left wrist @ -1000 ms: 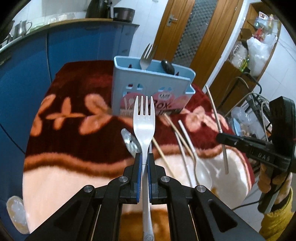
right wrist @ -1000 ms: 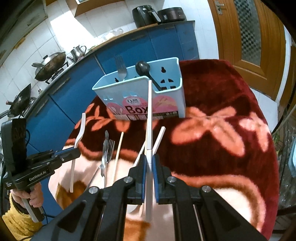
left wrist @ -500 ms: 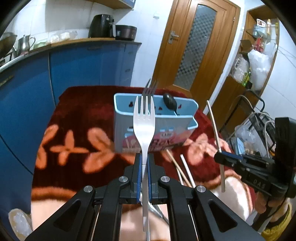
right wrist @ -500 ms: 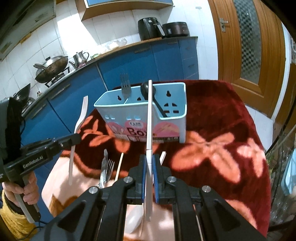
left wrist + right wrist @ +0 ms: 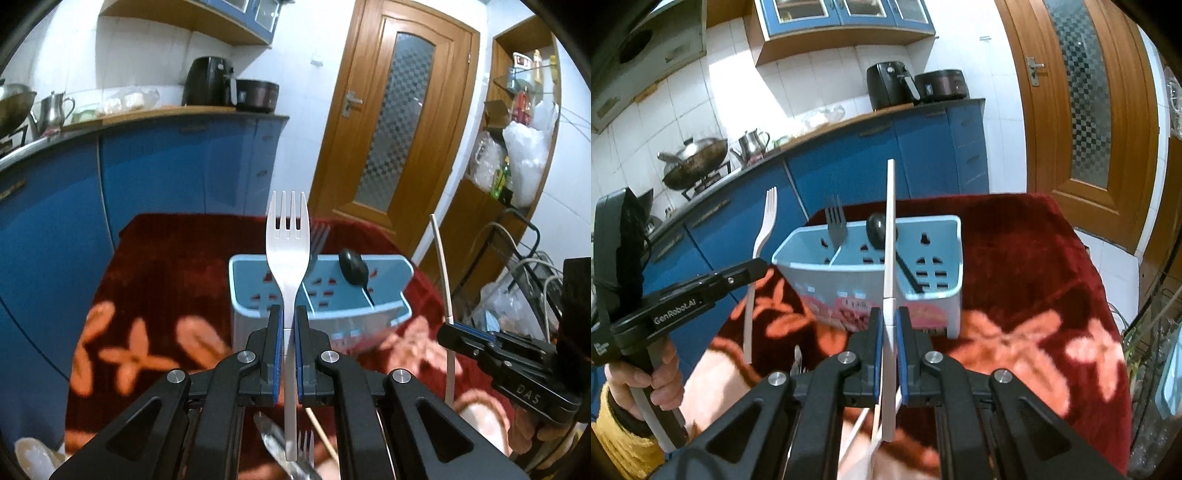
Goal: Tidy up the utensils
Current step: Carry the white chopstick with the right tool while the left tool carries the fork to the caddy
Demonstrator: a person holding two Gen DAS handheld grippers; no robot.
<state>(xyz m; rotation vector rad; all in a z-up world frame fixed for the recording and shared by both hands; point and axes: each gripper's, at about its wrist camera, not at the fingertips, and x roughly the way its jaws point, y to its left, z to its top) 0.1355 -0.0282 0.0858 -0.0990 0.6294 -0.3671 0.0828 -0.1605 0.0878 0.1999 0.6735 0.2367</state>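
Both hand-held grippers rose above red floral cloth, clamping white fork and chopstick

Upright white fork, white chopstick

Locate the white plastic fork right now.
Clamped upright in the left gripper, the white plastic fork is raised before the blue caddy, left of centre.
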